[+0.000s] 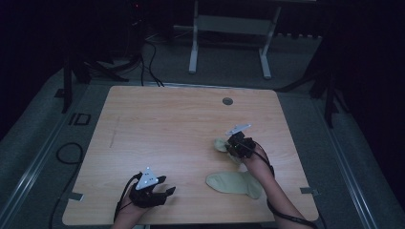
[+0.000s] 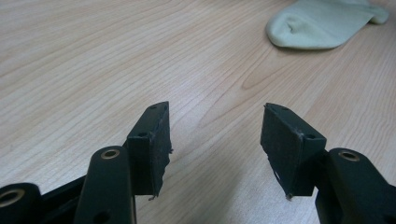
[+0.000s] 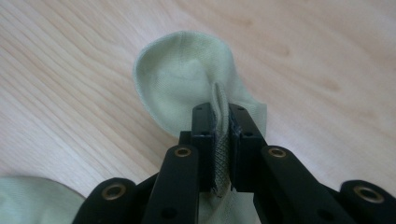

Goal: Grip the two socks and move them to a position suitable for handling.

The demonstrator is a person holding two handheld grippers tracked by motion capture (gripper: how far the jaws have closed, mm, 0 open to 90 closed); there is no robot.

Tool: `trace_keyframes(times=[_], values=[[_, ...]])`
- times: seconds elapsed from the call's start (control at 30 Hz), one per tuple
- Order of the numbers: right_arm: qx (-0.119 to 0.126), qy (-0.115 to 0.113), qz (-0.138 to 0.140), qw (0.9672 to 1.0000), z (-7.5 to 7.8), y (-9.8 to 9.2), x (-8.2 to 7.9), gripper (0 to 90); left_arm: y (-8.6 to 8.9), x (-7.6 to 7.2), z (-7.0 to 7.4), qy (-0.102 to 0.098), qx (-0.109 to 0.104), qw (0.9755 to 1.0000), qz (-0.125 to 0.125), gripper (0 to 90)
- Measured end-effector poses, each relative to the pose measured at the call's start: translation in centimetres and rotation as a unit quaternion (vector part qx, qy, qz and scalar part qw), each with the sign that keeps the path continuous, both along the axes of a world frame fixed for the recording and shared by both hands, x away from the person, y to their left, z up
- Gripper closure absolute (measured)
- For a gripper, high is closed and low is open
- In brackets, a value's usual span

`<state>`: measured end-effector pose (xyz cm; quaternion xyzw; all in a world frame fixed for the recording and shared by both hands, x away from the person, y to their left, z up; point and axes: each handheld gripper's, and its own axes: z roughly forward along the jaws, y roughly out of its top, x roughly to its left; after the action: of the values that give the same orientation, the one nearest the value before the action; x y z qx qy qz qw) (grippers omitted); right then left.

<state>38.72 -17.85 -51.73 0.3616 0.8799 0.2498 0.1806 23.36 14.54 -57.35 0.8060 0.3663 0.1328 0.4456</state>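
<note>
Two pale green socks lie on the wooden table. My right gripper is shut on a fold of one sock, pinching the fabric between its pads; the toe end of that sock spreads on the table beyond the jaws. The second sock lies flat nearer the front edge, by the person's right forearm, and its toe shows at the top right of the left gripper view. My left gripper rests low at the front left, open, with bare wood between its pads.
A round grommet hole sits near the table's far edge. Beyond the table stand a white desk frame and dark stands with cables on the grey floor. A corner of the second sock shows at the right gripper view's lower left.
</note>
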Motion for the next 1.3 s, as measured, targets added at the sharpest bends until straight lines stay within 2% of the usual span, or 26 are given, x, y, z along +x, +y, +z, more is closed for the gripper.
trace_keyframes(times=[0.2, 0.3, 0.37, 0.43, 0.53, 0.6, 0.87, 1.0, 1.1, 1.13, 1.3], values=[[-0.012, 0.018, 0.002, 0.9998, -2.4, 0.1, -0.1, 78.8, -0.2, 0.0, 0.0, -0.002, 0.005, 1.0000, -0.006, 42.5], [0.005, 0.019, -0.005, 0.9998, -2.8, 0.0, -0.2, 65.7, -0.3, 0.2, -0.1, -0.006, 0.007, 0.9999, -0.012, 42.5], [0.007, 0.017, -0.005, 0.9998, -2.9, -0.1, -0.2, 57.1, -0.2, 0.6, 0.0, -0.006, 0.004, 0.9999, -0.011, 42.5], [0.015, 0.020, -0.012, 0.9996, -3.0, -0.3, -0.2, 52.7, -0.2, 1.0, 0.0, -0.005, -0.002, 1.0000, -0.006, 42.5], [0.022, 0.024, -0.008, 0.9994, -3.1, -0.4, -0.2, 47.8, -0.5, 1.7, 0.2, -0.005, -0.004, 1.0000, -0.003, 42.5], [0.028, 0.025, -0.006, 0.9993, -3.2, -0.4, -0.2, 47.1, -0.9, 2.0, 0.4, -0.006, -0.002, 1.0000, -0.003, 39.8], [0.027, 0.028, 0.004, 0.9992, -3.2, -0.1, -0.5, 44.4, -2.7, 3.4, 1.3, -0.015, 0.011, 0.9998, -0.010, 39.7], [0.029, 0.028, 0.016, 0.9990, -3.2, 0.1, -0.7, 42.4, -4.3, 4.7, 1.7, -0.018, 0.011, 0.9997, -0.012, 38.0], [0.027, 0.038, 0.027, 0.9986, -3.1, 0.1, -0.6, 38.2, -5.6, 5.5, 2.3, -0.025, 0.016, 0.9993, -0.020, 38.0], [0.024, 0.022, 0.031, 0.9990, -2.6, 0.0, -0.8, 38.4, -6.4, 6.2, 2.7, -0.029, 0.019, 0.9990, -0.028, 38.1], [0.049, 0.014, 0.030, 0.9983, -1.3, -0.6, -1.2, 38.9, -8.0, 7.5, 3.5, -0.035, 0.017, 0.9984, -0.042, 39.1]])
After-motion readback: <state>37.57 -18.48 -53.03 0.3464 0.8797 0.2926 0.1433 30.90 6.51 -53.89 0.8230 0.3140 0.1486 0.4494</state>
